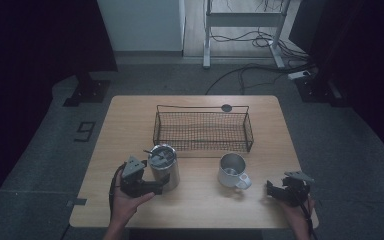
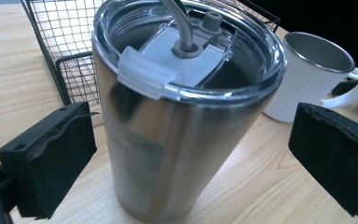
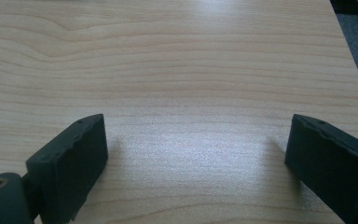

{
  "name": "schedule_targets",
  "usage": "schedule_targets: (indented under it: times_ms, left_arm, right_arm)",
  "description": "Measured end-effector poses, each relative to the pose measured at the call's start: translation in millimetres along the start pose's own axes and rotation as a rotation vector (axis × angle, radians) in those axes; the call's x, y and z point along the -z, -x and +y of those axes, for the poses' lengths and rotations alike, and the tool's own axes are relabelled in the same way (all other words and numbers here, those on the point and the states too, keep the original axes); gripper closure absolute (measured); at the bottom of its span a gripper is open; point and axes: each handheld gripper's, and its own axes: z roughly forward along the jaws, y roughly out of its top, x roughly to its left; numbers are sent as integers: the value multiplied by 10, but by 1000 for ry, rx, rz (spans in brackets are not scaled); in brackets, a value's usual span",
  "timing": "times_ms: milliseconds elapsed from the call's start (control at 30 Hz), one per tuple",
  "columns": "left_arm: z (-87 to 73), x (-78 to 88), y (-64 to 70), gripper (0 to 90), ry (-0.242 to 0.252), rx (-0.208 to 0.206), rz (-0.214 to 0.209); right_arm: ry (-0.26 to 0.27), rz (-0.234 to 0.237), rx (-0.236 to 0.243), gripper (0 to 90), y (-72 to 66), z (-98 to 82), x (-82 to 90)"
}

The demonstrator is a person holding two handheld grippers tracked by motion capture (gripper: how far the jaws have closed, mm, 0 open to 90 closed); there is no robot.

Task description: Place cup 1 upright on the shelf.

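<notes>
1. Left gripper (image 1: pixel 152 189): found near the bench's (image 1: pixel 195 205) front-left corner, held in the person's left hand (image 1: pixel 127 202). Jaws spread wide, one on each side of the steel tumbler (image 1: pixel 164 167), with a visible gap between each pad (image 2: pixel 51 154) and the tumbler wall in the left gripper view. Nothing gripped.
2. Steel tumbler: noted standing upright on the bench, left of centre, towards the front edge and just before the front-left corner of the wire basket (image 1: pixel 203 129). Clear lid (image 2: pixel 186 60) fitted, with a bent metal straw (image 2: pixel 179 23) through it. Pale label seen on the wall facing the left gripper; print too blurred to read.
3. Wire basket: recorded at the middle of the bench, towards the far edge, long side parallel to that edge. Bare bench wood seen through the mesh.
4. White mug (image 1: pixel 232 171): recorded upright, right of the tumbler and apart from it, just before the basket's front-right corner. Handle turned towards the front-right corner of the bench.
5. Right gripper (image 1: pixel 271 190): found near the front-right corner, held in the right hand (image 1: pixel 297 210), well apart from the mug. Jaws parted over bare wood in the right gripper view, nothing between the pads (image 3: pixel 74 163).
</notes>
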Motion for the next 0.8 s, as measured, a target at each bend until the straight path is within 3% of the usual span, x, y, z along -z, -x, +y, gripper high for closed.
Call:
schedule_targets:
  times_ms: [233,800]
  left_arm:
    - [25,-82,8,1,6,4,22]
    - [69,-350,35,0,15,-33,80]
  right_arm:
    - [-1,-3,-4,53,4,1,0]
    - [0,-15,-14,54,19,3,-3]
